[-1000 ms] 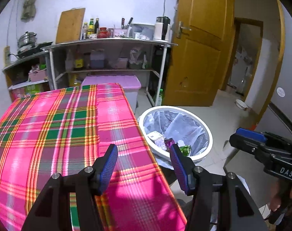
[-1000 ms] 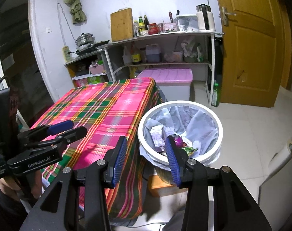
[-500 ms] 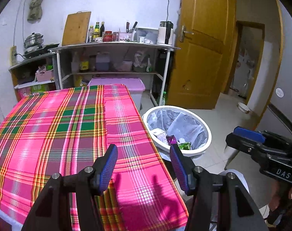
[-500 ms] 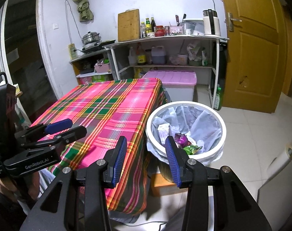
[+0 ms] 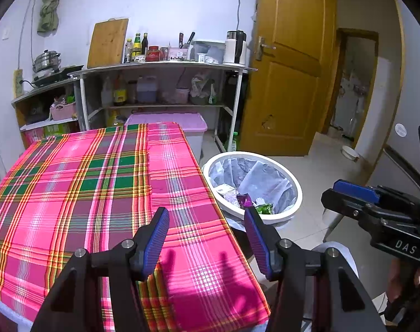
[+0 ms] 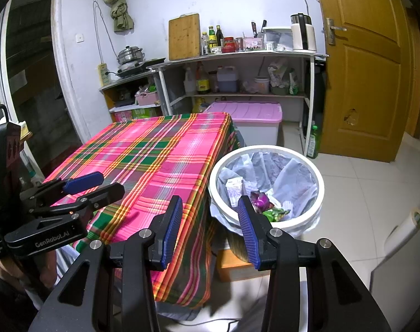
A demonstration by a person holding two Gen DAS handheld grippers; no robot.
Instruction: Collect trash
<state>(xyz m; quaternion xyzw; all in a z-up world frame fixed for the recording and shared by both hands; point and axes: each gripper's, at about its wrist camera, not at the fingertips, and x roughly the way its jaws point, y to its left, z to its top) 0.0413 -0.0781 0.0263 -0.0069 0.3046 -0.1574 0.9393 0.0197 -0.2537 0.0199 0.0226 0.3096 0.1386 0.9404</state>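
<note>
A white trash bin [image 5: 290, 182] with a clear liner stands on the floor right of the table; it also shows in the right wrist view [image 6: 315, 174]. Inside lie a white carton [image 6: 233, 191], a purple wrapper [image 6: 261, 200] and a green wrapper [image 6: 276, 213]. My left gripper [image 5: 207, 240] is open and empty above the near right part of the plaid tablecloth [image 5: 85, 188]. My right gripper [image 6: 210, 231] is open and empty, held between the table corner and the bin. Each gripper shows in the other's view, the right one [image 5: 356, 193] and the left one [image 6: 90, 185].
A metal shelf rack [image 6: 237, 55] with bottles and a kettle stands against the back wall. A pink-lidded storage box [image 6: 251, 113] sits under it. A wooden door [image 6: 367, 69] is at the right. A cardboard box [image 6: 237, 265] lies on the floor below the bin.
Both grippers have pulled back and risen from the table and bin, so more of the tablecloth and room shows. Both stay open and empty.
</note>
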